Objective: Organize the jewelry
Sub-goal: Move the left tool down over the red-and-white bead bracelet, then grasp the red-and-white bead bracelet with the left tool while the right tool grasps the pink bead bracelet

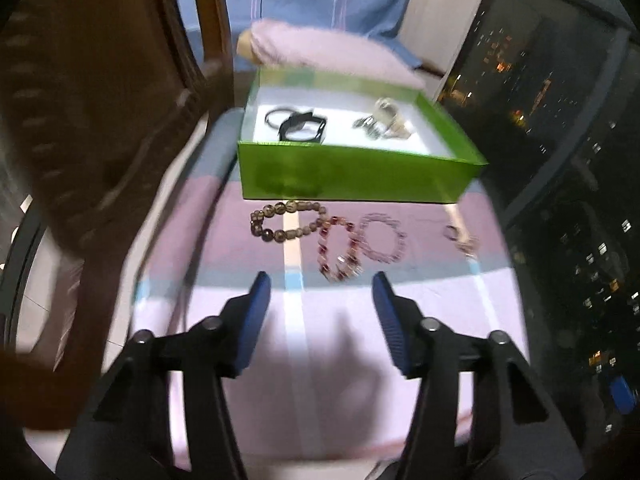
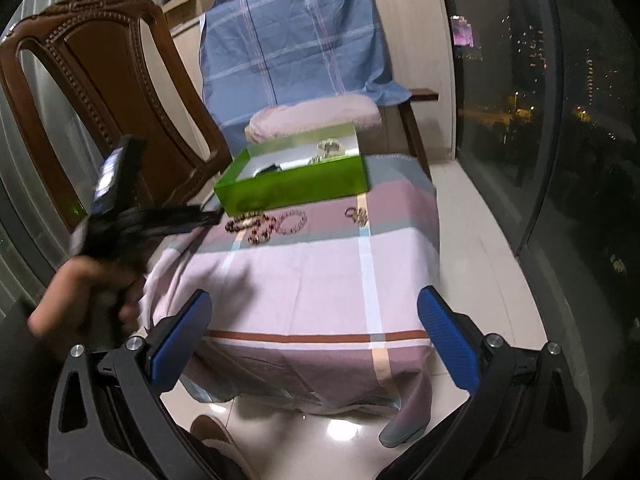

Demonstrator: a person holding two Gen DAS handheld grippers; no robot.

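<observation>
An open green box [image 1: 352, 176] stands at the far side of the cloth-covered table; inside lie black bracelets [image 1: 296, 124] and a silvery piece [image 1: 384, 120]. In front of the box, a brown bead bracelet [image 1: 280, 220], a red bead bracelet [image 1: 338, 248], a pale purple bead bracelet [image 1: 382, 240] and a small ring-like piece [image 1: 460, 236] lie in a row. My left gripper [image 1: 320, 278] is open, its tips just short of the red bracelet, nothing between them. My right gripper [image 2: 316, 292] is open and empty over the table's near part, far from the box [image 2: 296, 188].
A carved wooden chair [image 2: 100, 92] stands left of the table. A pink cushion [image 2: 316, 114] and a blue checked cloth [image 2: 296, 40] are behind the box. A dark window [image 2: 520, 100] runs along the right. A hand [image 2: 80, 300] holds the left gripper at the table's left edge.
</observation>
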